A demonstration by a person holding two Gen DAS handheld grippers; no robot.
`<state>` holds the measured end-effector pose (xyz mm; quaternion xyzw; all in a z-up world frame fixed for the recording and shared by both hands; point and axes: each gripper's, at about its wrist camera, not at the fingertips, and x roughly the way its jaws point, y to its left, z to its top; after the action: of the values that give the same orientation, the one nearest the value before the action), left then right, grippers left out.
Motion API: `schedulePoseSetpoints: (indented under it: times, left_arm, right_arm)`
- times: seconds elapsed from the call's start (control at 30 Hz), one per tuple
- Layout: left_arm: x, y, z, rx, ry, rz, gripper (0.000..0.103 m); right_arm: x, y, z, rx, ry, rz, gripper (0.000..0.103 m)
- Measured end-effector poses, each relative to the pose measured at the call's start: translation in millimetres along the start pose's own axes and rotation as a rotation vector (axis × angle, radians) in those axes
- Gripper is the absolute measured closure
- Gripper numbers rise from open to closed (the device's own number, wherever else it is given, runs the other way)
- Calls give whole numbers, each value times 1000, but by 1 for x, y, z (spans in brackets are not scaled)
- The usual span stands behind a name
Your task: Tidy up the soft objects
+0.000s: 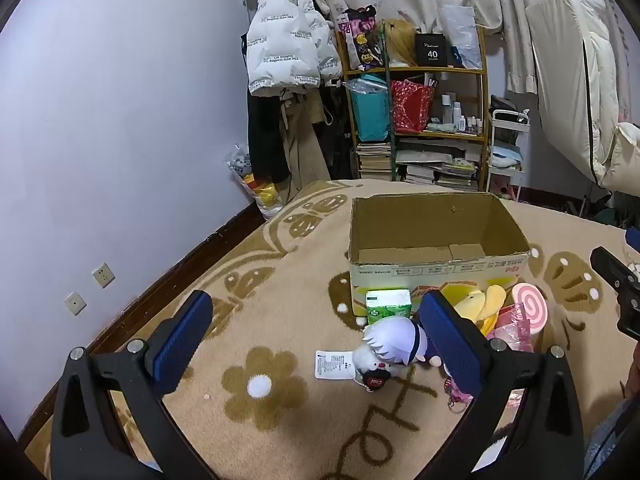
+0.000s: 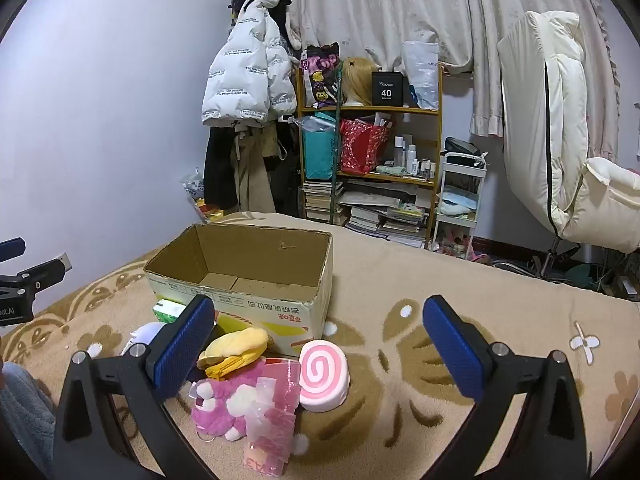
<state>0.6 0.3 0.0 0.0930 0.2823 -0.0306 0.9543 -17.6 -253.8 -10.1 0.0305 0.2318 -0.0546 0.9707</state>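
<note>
Nearest the left wrist camera, the left tongs [image 1: 316,338] stood spread wide with nothing between the blue pads, hanging over a beige bed blanket [image 1: 248,312] patterned with brown flowers. Just beyond their right pad lay a white-haired plush doll [image 1: 390,346] with a paper tag [image 1: 334,365] at its side, and behind it a green tissue pack [image 1: 389,305] stood against the front wall of the cardboard box [image 1: 436,272].

In the right wrist view, the right tongs [image 2: 318,346] were likewise released, gripping nothing. Below and between their pads lay the cluster of soft things: a pink furry plush [image 2: 224,404] closest, partly covered by a pink plastic packet [image 2: 274,412], with a round pink-and-white swirl cushion [image 2: 322,376] touching the packet on the right. Just behind these sat a yellow plush [image 2: 236,346], resting against the box front. All these lay on the blanket outside the box, at its near side; the box stood open-topped, and only its bare cardboard floor showed inside.

Farther back, past the bed's edge, a wooden shelf [image 2: 370,168] held books, bags, bottles and a blond wig. A white puffer jacket [image 2: 244,80] hung to its left by the pale purple wall, and a cream padded chair [image 2: 560,140] stood at the right before the curtains [image 2: 380,8].
</note>
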Motion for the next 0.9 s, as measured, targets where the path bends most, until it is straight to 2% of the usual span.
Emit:
schedulePoseSetpoints:
  times: [0.9]
  left_arm:
    - [-1, 1, 1, 6, -12, 9, 1]
  right_arm:
    - [1, 1, 0, 0, 4, 0, 0]
